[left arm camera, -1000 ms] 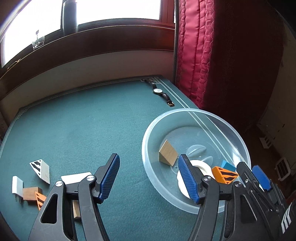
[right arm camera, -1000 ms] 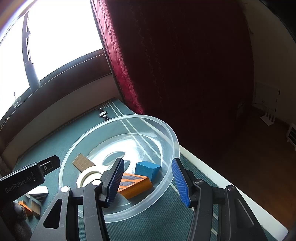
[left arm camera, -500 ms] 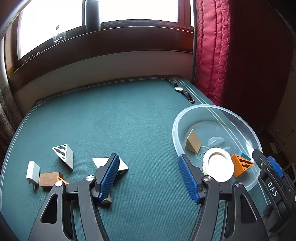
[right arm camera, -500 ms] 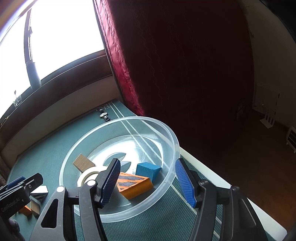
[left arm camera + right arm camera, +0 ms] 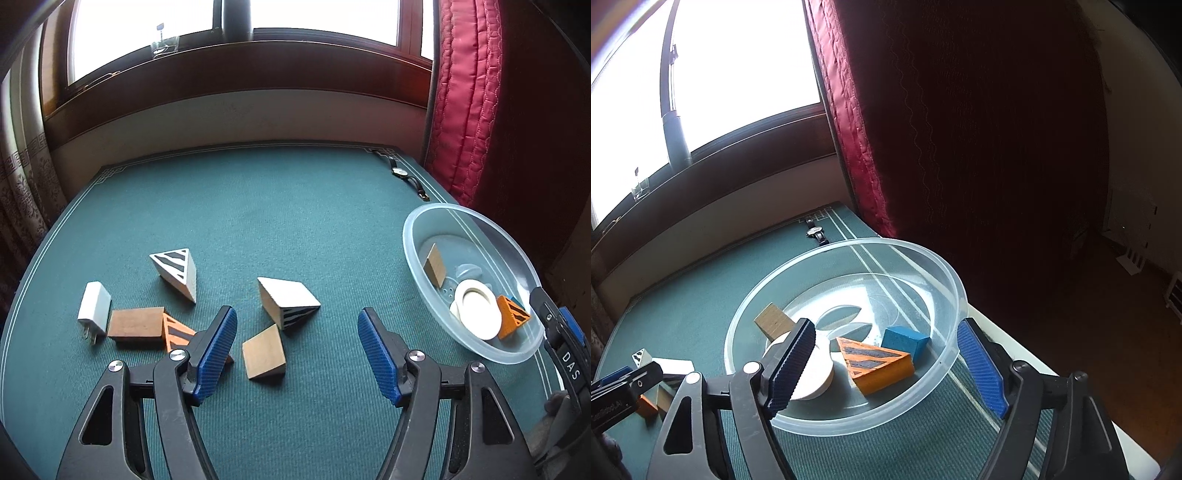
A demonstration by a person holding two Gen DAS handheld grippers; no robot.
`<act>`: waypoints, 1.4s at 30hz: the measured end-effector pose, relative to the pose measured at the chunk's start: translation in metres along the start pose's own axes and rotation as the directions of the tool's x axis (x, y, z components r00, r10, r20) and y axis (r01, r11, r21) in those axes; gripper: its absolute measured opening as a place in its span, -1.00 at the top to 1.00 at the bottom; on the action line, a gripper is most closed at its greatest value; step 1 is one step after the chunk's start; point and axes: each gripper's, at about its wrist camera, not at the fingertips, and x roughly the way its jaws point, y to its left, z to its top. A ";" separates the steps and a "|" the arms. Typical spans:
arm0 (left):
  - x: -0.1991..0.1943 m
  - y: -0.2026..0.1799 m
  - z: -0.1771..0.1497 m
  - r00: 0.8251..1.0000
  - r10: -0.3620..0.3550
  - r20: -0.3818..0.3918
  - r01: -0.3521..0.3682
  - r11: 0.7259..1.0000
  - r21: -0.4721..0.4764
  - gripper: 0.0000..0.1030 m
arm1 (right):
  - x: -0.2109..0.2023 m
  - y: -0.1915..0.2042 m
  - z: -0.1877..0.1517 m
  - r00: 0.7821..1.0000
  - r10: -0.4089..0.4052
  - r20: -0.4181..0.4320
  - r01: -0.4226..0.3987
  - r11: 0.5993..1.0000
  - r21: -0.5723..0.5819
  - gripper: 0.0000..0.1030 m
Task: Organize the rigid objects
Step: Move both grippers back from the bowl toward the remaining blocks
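Observation:
My left gripper (image 5: 295, 321) hovers over loose blocks on the green table, its jaws opening with nothing pressed between them. Just ahead lie a white wedge with black stripes (image 5: 288, 302) and a plain wooden wedge (image 5: 264, 352). Left of them are another striped white wedge (image 5: 175, 269), a brown block (image 5: 135, 323), an orange striped wedge (image 5: 175, 332) and a white plug (image 5: 94, 306). My right gripper (image 5: 886, 328) is over the clear bowl (image 5: 945, 273), its jaws opening and empty. The bowl holds an orange striped wedge (image 5: 875, 363), a blue block (image 5: 905, 341), a wooden wedge (image 5: 772, 319) and a white ring (image 5: 816, 373).
A wristwatch (image 5: 406, 177) lies at the table's far right corner. A red quilted curtain (image 5: 465, 110) hangs just beyond the bowl. The wall and window sill run behind the table. The table's right edge passes close under the bowl.
The left gripper has swung left, away from the bowl and over the loose blocks. The right gripper has stayed over the bowl while its jaws spread much wider.

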 end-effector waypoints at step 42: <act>-0.003 0.153 -0.045 0.970 0.220 -0.105 -0.238 0.948 -0.210 -0.36 | -0.041 0.117 -0.072 0.882 0.369 -0.294 -0.444 0.859 -0.255 -0.60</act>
